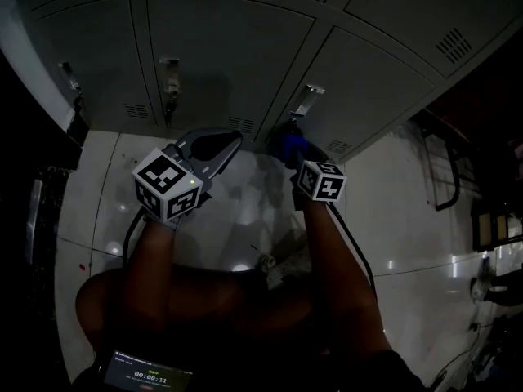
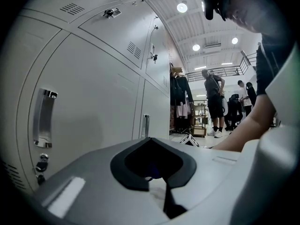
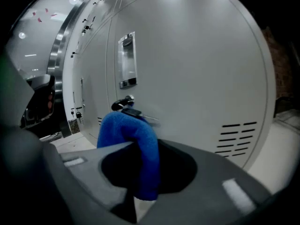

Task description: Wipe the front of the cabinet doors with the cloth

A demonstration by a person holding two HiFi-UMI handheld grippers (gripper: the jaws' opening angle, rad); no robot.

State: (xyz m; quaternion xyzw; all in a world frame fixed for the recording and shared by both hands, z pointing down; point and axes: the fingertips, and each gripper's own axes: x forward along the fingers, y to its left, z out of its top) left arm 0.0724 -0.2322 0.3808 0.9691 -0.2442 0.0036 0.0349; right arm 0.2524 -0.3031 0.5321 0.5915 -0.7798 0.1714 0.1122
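Grey metal cabinet doors (image 1: pixel 221 47) with vertical handles (image 1: pixel 169 80) fill the top of the head view. My right gripper (image 1: pixel 296 160) is shut on a blue cloth (image 1: pixel 288 145), held close to the lower part of a door by its handle (image 1: pixel 306 100). In the right gripper view the blue cloth (image 3: pixel 136 144) arches out of the right gripper (image 3: pixel 140 191), just in front of a key lock (image 3: pixel 124 102) under the door handle (image 3: pixel 126 60). My left gripper (image 1: pixel 214 149) is shut and holds nothing, low before the neighbouring door. Seen from its own camera, the left gripper (image 2: pixel 165 189) has its jaws together.
Louvre vents (image 3: pixel 239 135) sit low on the door. A glossy white tile floor (image 1: pixel 245 211) lies below. A black metal frame (image 1: pixel 441 170) stands at the right. Far down the row are a clothes rack (image 2: pixel 180 97) and standing people (image 2: pixel 214 102).
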